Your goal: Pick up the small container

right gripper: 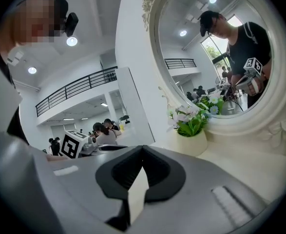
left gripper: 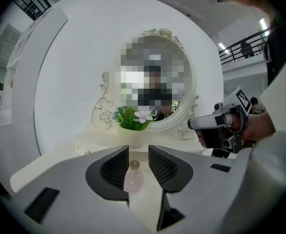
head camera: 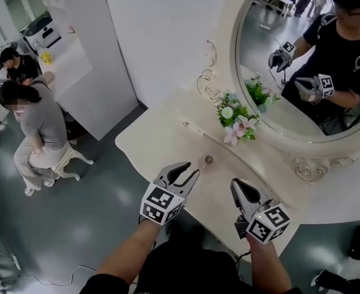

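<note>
The small container (head camera: 208,160), a pale pink bottle with a brown cap, stands upright on the white dressing table (head camera: 158,141). My left gripper (head camera: 192,168) points at it from the near side, its tips just short of it. In the left gripper view the container (left gripper: 133,177) shows in the gap between the dark pads (left gripper: 114,168), which stand apart from it; this left gripper (left gripper: 138,149) is open. My right gripper (head camera: 235,183) hovers to the container's right, over the table's front edge. In its own view the right gripper (right gripper: 142,149) is shut, with nothing in it.
A small pot of flowers (head camera: 237,120) stands behind the container against the oval mirror (head camera: 302,60) in its ornate white frame. The table's edge runs close under both grippers. Two people (head camera: 37,122) sit at another table far left, on the grey floor.
</note>
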Demonstrator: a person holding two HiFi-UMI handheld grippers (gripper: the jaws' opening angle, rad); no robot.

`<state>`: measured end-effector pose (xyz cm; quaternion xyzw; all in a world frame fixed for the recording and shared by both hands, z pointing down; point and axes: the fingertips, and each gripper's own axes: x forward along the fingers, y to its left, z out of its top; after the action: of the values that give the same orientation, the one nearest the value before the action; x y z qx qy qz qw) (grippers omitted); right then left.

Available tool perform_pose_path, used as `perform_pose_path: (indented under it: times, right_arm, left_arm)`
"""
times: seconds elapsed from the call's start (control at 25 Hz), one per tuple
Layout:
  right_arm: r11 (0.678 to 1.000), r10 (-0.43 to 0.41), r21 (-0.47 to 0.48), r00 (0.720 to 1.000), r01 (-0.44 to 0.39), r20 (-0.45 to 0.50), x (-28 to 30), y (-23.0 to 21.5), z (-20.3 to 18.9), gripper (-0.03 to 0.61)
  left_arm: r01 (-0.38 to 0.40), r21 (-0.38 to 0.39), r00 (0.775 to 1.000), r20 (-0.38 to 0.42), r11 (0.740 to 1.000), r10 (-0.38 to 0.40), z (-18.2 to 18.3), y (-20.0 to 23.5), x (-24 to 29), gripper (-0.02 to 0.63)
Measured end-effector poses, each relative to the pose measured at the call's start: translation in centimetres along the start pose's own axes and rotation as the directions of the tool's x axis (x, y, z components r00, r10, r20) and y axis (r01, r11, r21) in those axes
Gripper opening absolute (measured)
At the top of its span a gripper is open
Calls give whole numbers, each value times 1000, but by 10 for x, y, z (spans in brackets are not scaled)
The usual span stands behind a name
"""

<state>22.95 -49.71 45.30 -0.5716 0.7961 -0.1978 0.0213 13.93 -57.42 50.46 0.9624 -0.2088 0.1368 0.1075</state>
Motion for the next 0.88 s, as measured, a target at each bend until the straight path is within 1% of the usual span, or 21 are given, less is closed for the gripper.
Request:
perform_pose_path:
  times: [0.36,0.88]
  right_arm:
    - [999,-32,16,999,32,-8,14,-9,-6,11]
    - [996,-81,32,996,82,-25,6,-24,-20,11]
  left_arm:
    - [60,53,997,-50,997,-57,-31,8,50,138]
    - [105,82,986,-138,991,-93,-67,7,104,176]
